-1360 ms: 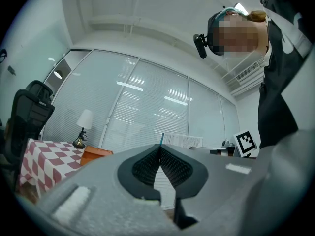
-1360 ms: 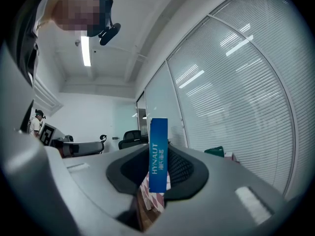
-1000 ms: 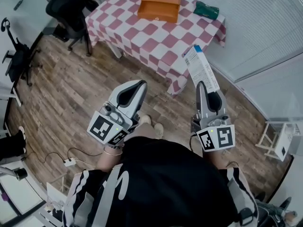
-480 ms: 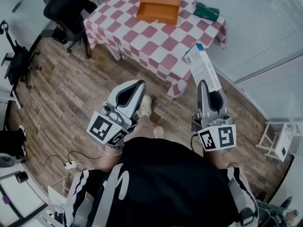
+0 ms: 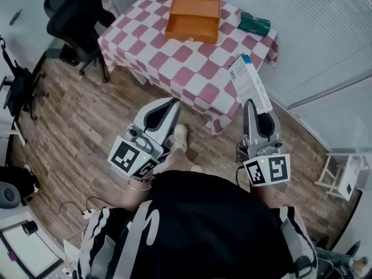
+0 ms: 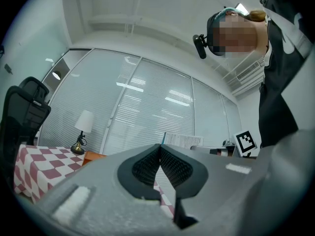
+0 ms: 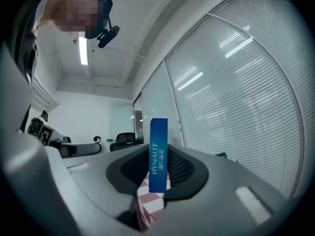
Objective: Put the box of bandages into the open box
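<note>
— Looking left first: the left tool (image 5: pixel 172 103) is empty, its jaws pressed together. Farther off, the orange open box (image 5: pixel 189 35) sits on the far part of the checked desk (image 5: pixel 174 60).
— And the box of bandages (image 5: pixel 249 85)?
— Gripped by its lower end in the right tool (image 5: pixel 250 104), standing up by the desk's near right edge, well apart from the open box.
— Best approach?
— I'd hold firm, carry it far and left over the opening, lower it inside, and only then release.
</note>
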Motion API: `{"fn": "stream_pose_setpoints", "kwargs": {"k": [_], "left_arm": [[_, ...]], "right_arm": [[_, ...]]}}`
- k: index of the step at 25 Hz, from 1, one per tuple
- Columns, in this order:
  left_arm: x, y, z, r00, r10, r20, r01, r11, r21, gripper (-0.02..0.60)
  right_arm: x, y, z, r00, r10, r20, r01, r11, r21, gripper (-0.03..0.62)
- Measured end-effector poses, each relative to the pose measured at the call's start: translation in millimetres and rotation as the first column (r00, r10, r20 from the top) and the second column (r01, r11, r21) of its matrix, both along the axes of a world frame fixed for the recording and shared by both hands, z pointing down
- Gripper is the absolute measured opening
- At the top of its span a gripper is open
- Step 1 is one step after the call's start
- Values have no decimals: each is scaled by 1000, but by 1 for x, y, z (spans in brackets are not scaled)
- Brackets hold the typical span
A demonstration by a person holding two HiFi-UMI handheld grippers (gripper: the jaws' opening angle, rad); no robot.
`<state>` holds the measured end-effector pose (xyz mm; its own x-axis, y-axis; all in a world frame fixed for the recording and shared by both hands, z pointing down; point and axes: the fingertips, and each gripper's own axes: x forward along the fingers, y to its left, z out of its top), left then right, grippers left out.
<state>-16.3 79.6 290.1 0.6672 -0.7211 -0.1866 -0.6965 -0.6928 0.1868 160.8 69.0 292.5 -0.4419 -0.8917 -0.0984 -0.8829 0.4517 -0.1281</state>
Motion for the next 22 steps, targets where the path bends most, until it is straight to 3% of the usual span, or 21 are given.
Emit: {"fn": "stream_pose_setpoints", "kwargs": {"k": [22], "left_arm": [[-19, -149, -2, 996, 89, 5, -89, 996, -13, -2]], "right_arm": [[-26, -137, 3, 998, 58, 2, -58, 998, -27, 71]]}}
